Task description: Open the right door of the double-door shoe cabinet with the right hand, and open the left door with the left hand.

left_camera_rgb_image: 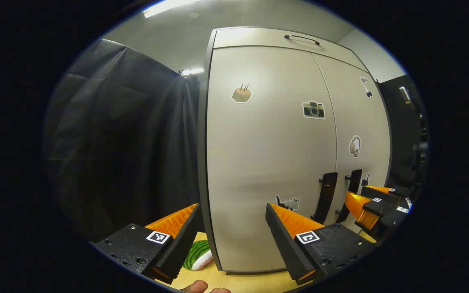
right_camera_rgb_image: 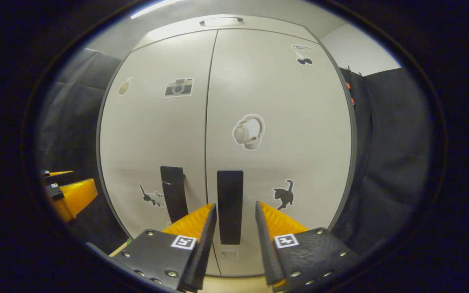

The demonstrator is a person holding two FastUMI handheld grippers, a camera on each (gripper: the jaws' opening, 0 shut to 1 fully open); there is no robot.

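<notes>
Facing the shoe cabinet (right_camera_rgb_image: 226, 122), both doors are seen shut, the seam between them closed top to bottom. No brand or readable writing is seen; only picture stickers: a camera (right_camera_rgb_image: 178, 87), headphones (right_camera_rgb_image: 249, 131), a black cat (right_camera_rgb_image: 284, 194), a grey cat (right_camera_rgb_image: 152, 196), and a small one near the left door's top left corner, too small to identify. Square black-and-white marker tags are carried on the gripper fingers; no text on them.

Right door (right_camera_rgb_image: 279, 134): its black handle (right_camera_rgb_image: 230, 205) is framed between the fingers of the right gripper (right_camera_rgb_image: 234, 228). Jaws apart, one each side of the handle; contact can't be told, a gap is seen on both sides. The handle's lower end is partly covered by the left finger.

Left door (left_camera_rgb_image: 267, 154): its black handle (left_camera_rgb_image: 325, 196) is well right of the left gripper (left_camera_rgb_image: 234, 228) in the left gripper view. Jaws wide apart, nothing between them but the cabinet's left front edge. The right gripper is also seen there, at the right door's handle, cut off by the view's edge.

Cabinet contents hidden. A top panel with a dark bar handle (left_camera_rgb_image: 301, 38) is seen above the doors. The cabinet is stood on a wooden surface (left_camera_rgb_image: 238, 280); at the cabinet's front left corner a green-striped object (left_camera_rgb_image: 197, 254) is half hidden behind the left finger, not identifiable. Fingertips of a hand (left_camera_rgb_image: 204, 287) are cut off at the bottom.
</notes>
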